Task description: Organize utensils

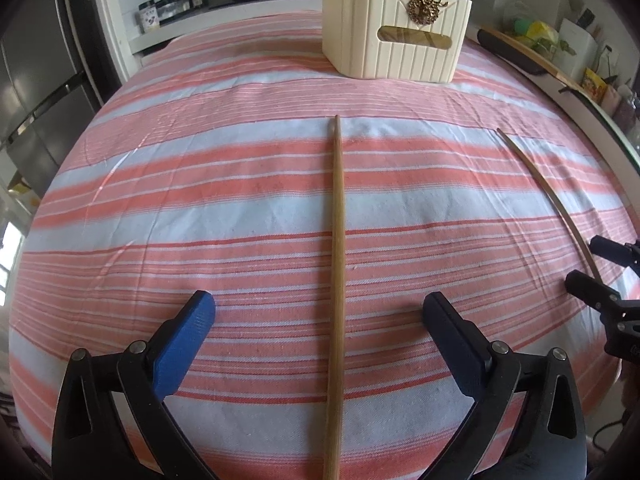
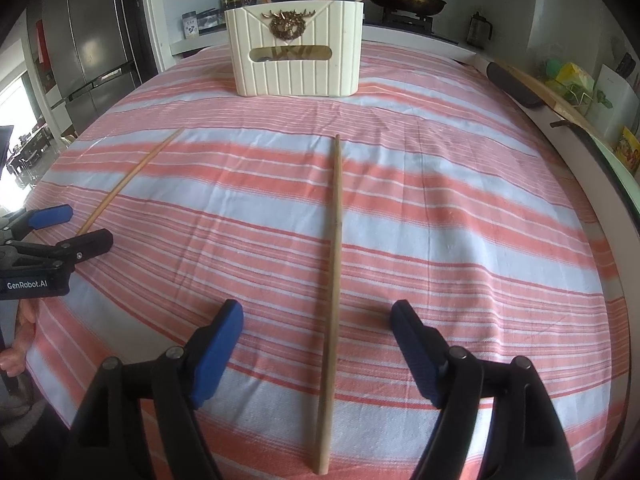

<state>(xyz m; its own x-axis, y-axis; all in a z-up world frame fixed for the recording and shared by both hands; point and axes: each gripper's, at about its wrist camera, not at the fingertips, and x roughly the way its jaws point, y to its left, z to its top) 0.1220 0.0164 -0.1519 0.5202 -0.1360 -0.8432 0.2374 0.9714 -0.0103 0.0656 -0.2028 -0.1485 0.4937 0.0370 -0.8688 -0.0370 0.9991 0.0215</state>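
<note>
Centrally, each chopstick [image 1: 338, 280] [image 2: 332, 280] lies lengthwise on the table [image 1: 160, 200] between an open, empty gripper: left gripper [image 1: 320, 344], right gripper [image 2: 318, 352]; holder [image 1: 394, 28] at upper frame

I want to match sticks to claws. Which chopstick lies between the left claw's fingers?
The chopstick centred under the left claw, farther from the striped cloth's right edge; the other chopstick lies between the right claw.

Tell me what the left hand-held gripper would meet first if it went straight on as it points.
Probably the chopstick between the open left hand-held gripper's fingers, then the striped cloth under it. The cream holder is much farther back.
</note>
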